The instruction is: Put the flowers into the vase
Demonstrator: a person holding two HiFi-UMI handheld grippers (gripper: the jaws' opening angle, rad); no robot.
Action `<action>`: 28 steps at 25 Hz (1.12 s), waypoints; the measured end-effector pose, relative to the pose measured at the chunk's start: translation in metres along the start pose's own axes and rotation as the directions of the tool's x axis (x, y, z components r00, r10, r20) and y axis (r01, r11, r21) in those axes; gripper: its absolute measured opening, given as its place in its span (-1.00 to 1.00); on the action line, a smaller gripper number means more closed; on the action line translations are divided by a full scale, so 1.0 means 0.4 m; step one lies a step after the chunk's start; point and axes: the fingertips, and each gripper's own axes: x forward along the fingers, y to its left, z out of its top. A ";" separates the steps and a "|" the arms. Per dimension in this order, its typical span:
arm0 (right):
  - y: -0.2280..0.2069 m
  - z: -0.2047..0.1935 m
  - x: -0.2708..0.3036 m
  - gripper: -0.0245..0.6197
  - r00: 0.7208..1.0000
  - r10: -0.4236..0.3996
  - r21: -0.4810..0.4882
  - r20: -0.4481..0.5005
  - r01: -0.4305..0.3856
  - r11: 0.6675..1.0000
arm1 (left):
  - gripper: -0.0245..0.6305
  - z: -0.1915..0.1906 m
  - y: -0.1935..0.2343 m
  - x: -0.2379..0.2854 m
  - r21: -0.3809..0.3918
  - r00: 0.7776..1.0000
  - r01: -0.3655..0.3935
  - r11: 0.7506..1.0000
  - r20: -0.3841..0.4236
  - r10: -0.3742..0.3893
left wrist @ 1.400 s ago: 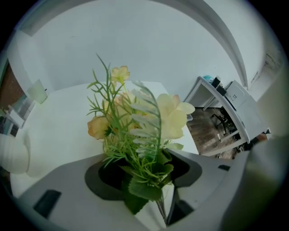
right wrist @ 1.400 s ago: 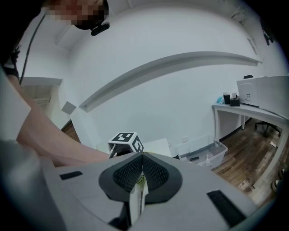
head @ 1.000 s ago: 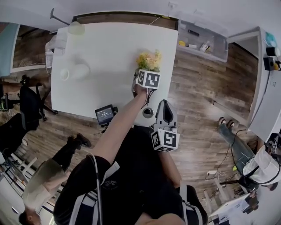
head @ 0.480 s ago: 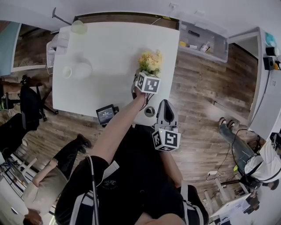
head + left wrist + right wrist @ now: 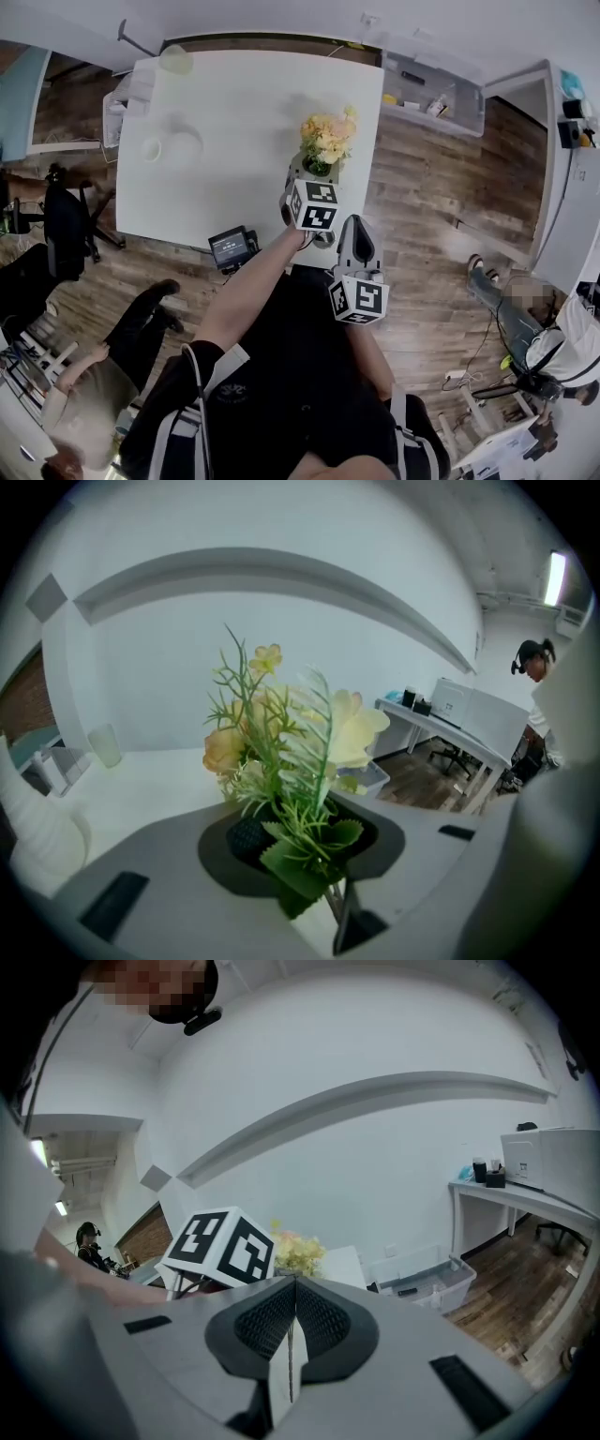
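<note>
A bunch of yellow and peach flowers point(image 5: 328, 137) with green leaves is held above the right part of the white table point(image 5: 244, 103). My left gripper point(image 5: 308, 172) is shut on its stems; its jaws have just been closing round them. In the left gripper view the flowers point(image 5: 281, 733) rise straight out from between the dark pads point(image 5: 246, 836). The white vase point(image 5: 174, 144) stands far to the left on the table and shows as a ribbed shape point(image 5: 37, 841) at the left edge. My right gripper point(image 5: 354, 231) hovers near the table's front edge, shut point(image 5: 292, 1330) and empty.
A small screen device point(image 5: 232, 247) is clamped at the table's front edge. A clear cup point(image 5: 175, 59) stands at the far left corner. A grey storage bin point(image 5: 433, 89) sits on the floor to the right. People stand at the lower left and far right.
My left gripper has lifted the flowers off the table and tipped them more upright. The right gripper has stayed where it was.
</note>
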 end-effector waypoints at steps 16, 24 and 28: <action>0.026 0.026 -0.052 -0.88 0.998 0.047 -0.057 0.046 -0.044 0.997 | -0.48 0.127 -0.073 -0.401 0.170 0.908 -0.015 0.985 0.415 -0.058; 0.088 0.023 -0.038 -0.87 0.991 0.121 -0.068 0.050 -0.118 0.991 | -0.48 0.114 -0.033 -0.584 0.204 0.848 -0.091 0.975 0.530 -0.032; 0.137 0.009 -0.037 -0.88 0.987 0.155 -0.072 0.050 -0.152 0.986 | -0.48 0.112 0.012 -0.629 0.170 0.845 -0.112 0.979 0.534 0.004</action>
